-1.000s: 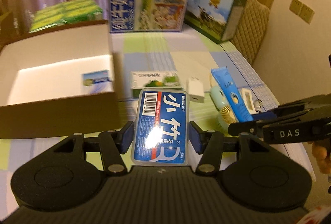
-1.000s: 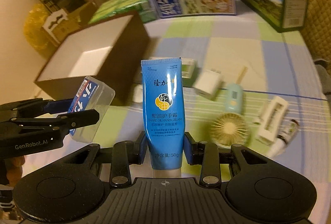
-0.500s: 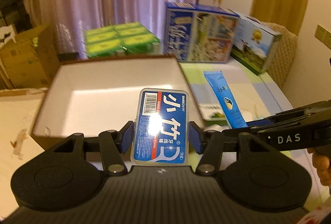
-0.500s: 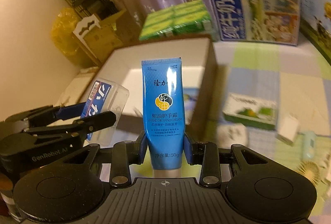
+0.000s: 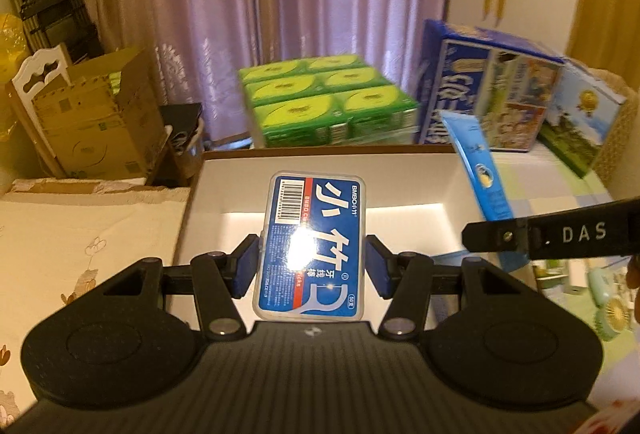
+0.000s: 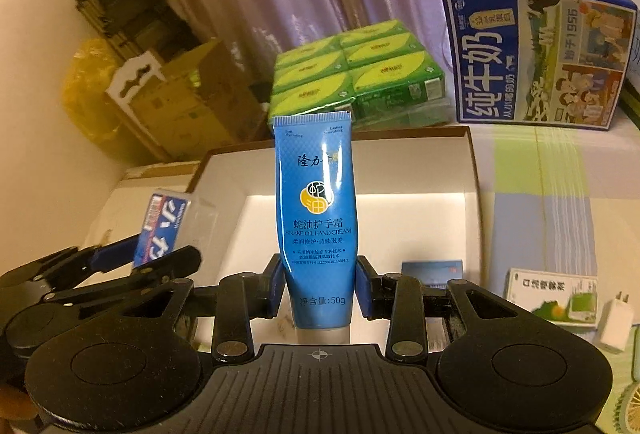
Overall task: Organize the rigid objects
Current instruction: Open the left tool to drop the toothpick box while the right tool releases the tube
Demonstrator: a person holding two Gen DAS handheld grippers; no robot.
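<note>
My left gripper [image 5: 311, 266] is shut on a clear floss-pick box with a blue label [image 5: 310, 246] and holds it over the open cardboard box [image 5: 320, 153]. My right gripper [image 6: 317, 290] is shut on a blue hand cream tube [image 6: 316, 218], upright, also over the box [image 6: 472, 169]. The tube shows in the left wrist view [image 5: 480, 173] and the floss box in the right wrist view [image 6: 162, 230]. A small blue packet [image 6: 432, 272] lies inside the box.
On the checked tablecloth right of the box lie a green-and-white packet [image 6: 554, 298], a white charger [image 6: 616, 318] and a small fan [image 5: 610, 310]. Green tissue packs [image 5: 324, 97], a blue milk carton [image 6: 536, 49] and stacked cardboard [image 5: 96, 113] stand behind.
Both grippers have moved left from the loose items to above the open box, each still holding its object. The box now fills the middle of both views.
</note>
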